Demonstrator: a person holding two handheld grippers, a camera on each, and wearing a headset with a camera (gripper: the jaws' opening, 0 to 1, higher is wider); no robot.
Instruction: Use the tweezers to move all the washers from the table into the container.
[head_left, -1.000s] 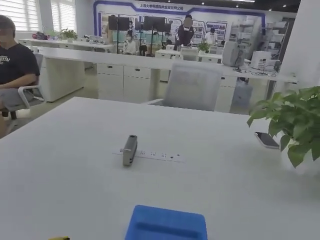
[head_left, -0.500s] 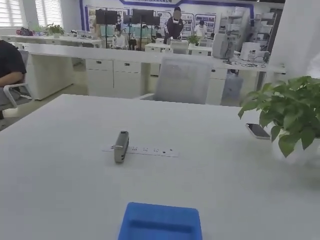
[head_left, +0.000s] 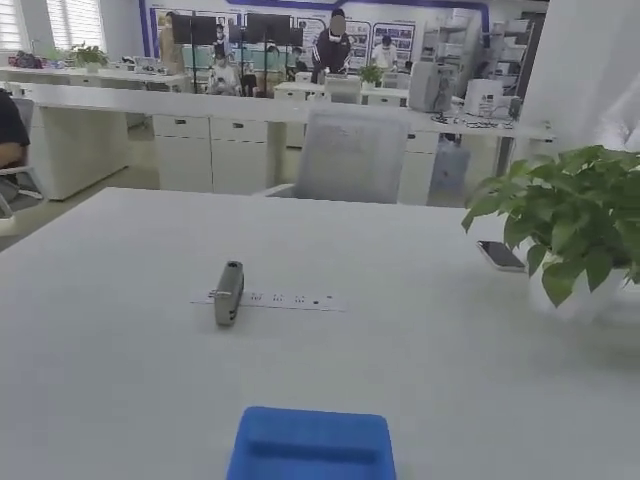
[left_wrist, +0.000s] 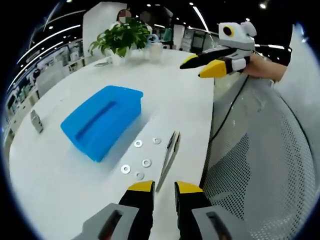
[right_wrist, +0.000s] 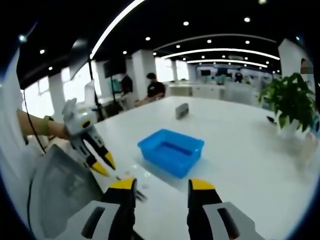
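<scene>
A blue container (left_wrist: 102, 120) stands on the white table, also seen at the near edge in the head view (head_left: 310, 445) and ahead of my right gripper (right_wrist: 171, 149). Several small washers (left_wrist: 146, 163) lie on the table beside it. Metal tweezers (left_wrist: 169, 159) lie next to them, near the table edge. My left gripper (left_wrist: 165, 189) hovers just short of the tweezers, open by a narrow gap, holding nothing. My right gripper (right_wrist: 161, 186) is open and empty, held in the air off the table edge (left_wrist: 200, 67). The left gripper (right_wrist: 104, 166) points down toward the washers.
A grey block (head_left: 229, 292) lies at one end of a flush power strip (head_left: 290, 299) mid-table. A potted plant (head_left: 565, 220) and a phone (head_left: 499, 256) sit at the right. A mesh chair back (left_wrist: 255, 170) is close to the table edge. People sit at far desks.
The head view has panned a little to the right. Nothing on the table has moved.
</scene>
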